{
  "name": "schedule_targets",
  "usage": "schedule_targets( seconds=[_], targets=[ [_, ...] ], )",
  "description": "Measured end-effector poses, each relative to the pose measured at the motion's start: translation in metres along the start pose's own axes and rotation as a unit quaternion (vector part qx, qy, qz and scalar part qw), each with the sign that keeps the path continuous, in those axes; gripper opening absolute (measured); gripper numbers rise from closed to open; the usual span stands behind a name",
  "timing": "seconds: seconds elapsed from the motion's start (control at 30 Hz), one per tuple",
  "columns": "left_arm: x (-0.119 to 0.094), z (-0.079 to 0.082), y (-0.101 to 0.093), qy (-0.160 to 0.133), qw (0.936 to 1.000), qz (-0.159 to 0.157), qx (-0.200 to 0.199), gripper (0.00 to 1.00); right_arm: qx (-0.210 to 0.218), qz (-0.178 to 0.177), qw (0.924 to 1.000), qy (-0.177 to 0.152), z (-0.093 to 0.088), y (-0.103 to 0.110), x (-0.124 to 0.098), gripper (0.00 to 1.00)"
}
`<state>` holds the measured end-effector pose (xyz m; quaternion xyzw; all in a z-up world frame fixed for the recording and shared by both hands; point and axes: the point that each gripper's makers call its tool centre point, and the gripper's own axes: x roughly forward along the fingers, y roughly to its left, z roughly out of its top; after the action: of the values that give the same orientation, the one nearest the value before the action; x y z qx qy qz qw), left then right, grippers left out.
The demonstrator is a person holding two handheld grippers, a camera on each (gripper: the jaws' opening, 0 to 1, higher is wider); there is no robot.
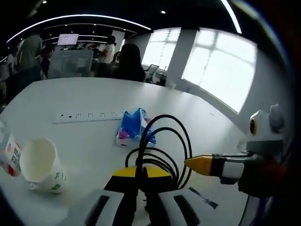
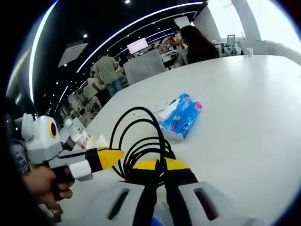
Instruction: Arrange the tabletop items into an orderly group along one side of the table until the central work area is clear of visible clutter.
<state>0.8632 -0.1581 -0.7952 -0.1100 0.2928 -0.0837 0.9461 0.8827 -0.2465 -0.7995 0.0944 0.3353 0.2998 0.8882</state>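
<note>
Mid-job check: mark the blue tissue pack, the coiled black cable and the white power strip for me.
Blue plastic tissue pack (image 2: 181, 116): right gripper view, middle of its printed face.
Coiled black cable (image 1: 181, 136): left gripper view, right side of the outer loop.
Long white power strip (image 1: 87, 116): left gripper view, middle of its socket row.

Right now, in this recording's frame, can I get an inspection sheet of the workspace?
Surface: white table, large, mostly bare.
Job's things: paper cup on its side; blue tissue pack; white power strip; bottle beside the cup.
Clutter: nothing seen beyond these.
Grippers: left gripper and right gripper both shut on the cable.
Cables: black cable, coiled in loops, pinched by both.
Surroundings: people seated and standing behind the table; bright windows.
</note>
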Motion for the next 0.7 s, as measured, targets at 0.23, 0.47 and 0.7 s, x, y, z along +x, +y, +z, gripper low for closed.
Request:
schedule_targets(
  seconds=[0.23, 0.47, 0.7],
  targets=[
    [0.003, 0.004, -0.015, -0.001, 0.9998, -0.018, 0.009, 0.02, 0.006, -0.01, 0.9999, -0.007, 0.0, -0.01, -0.014, 0.0],
    [0.007, 0.001, -0.036, 0.003, 0.999, -0.036, 0.027, 0.02, 0.001, -0.022, 0.9997, -0.011, -0.002, -0.024, -0.034, 0.0],
    [0.01, -0.006, -0.064, 0.01, 0.9974, -0.06, 0.039, 0.02, 0.019, -0.044, 0.9986, -0.022, -0.006, -0.044, -0.056, 0.0]
  ],
)
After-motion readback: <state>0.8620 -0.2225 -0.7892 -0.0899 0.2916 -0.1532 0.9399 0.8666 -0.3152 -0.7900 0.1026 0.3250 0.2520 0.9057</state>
